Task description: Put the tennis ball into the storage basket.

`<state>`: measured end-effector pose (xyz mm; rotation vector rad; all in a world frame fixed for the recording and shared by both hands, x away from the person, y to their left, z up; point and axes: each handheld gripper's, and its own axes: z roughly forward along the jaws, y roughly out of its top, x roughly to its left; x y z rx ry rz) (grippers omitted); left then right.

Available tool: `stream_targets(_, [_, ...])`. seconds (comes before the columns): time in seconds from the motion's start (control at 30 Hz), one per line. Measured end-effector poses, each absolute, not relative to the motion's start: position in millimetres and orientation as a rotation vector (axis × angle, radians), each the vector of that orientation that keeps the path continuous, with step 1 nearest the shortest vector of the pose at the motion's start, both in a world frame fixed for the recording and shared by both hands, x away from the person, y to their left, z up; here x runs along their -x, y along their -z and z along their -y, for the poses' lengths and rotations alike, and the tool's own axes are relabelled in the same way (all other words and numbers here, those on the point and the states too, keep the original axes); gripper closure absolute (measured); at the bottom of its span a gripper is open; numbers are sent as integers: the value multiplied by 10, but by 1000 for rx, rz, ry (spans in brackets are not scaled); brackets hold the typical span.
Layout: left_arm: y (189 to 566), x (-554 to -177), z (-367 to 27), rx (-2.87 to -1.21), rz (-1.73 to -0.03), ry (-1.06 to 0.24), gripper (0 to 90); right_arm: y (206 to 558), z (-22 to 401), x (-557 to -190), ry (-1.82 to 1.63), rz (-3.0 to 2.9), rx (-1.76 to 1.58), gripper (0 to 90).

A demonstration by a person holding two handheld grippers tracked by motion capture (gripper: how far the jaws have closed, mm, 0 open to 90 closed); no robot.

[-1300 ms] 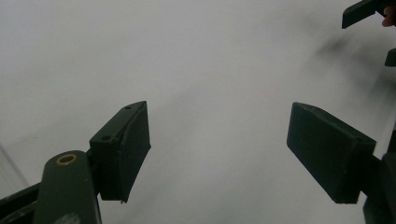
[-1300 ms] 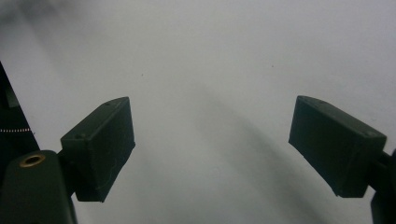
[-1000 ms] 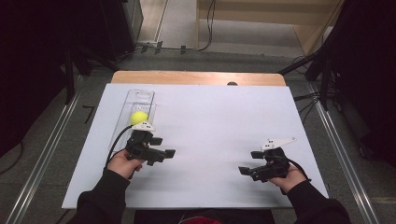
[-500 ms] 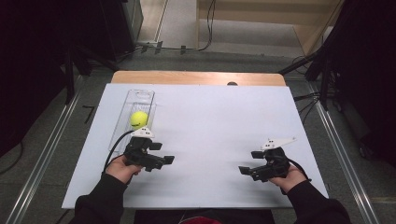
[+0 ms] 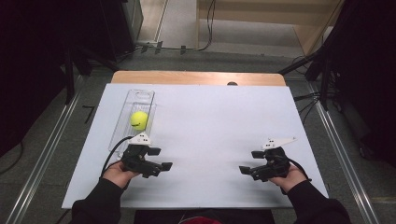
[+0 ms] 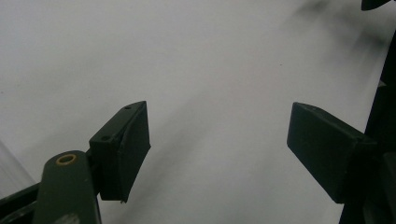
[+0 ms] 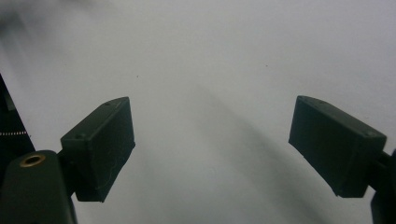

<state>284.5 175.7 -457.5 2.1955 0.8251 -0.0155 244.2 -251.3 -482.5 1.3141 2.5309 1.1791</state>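
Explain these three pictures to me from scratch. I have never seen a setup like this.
A person sits at a table covered by a white sheet, holding a hand-held two-jaw gripper in each hand: the left gripper and the right gripper. One picture looks down from a fixed camera above. The other two come from cameras riding on each gripper, looking along its black jaws. Both pairs of jaws stand wide apart with nothing between them. On the sheet lies a clear tray with a yellow ball in it.

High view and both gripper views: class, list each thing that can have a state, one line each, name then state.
Left gripper: open, nothing between the jaws.
Right gripper: open, nothing between the jaws.
Yellow ball: resting inside the tray, ungripped.
Clear tray: lying flat, no lid visible, holding the ball.
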Motion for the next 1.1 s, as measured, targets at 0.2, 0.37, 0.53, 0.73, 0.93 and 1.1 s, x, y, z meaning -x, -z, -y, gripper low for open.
stream_targets(0.2, [4601,-2813,-1803,-2206,-797,20,220,4825,2511,-2443,-1178,-2530,-1316,123])
stream_targets(0.37, [4593,-2783,-1836,-2206,-785,20,220,4825,2514,-2441,-1175,-2528,-1319,123])
stream_targets(0.53, [4588,-2762,-1873,-2206,-785,15,220,4825,2514,-2442,-1177,-2527,-1317,122])
stream_targets(0.73, [4588,-2762,-1886,-2199,-789,15,220,4826,2514,-2443,-1174,-2528,-1316,122])
stream_targets(0.93, [4587,-2762,-1883,-2206,-785,14,220,4826,2515,-2443,-1175,-2528,-1316,123])
stream_targets(1.1, [4588,-2762,-1882,-2203,-787,16,220,4826,2515,-2442,-1173,-2529,-1316,123])
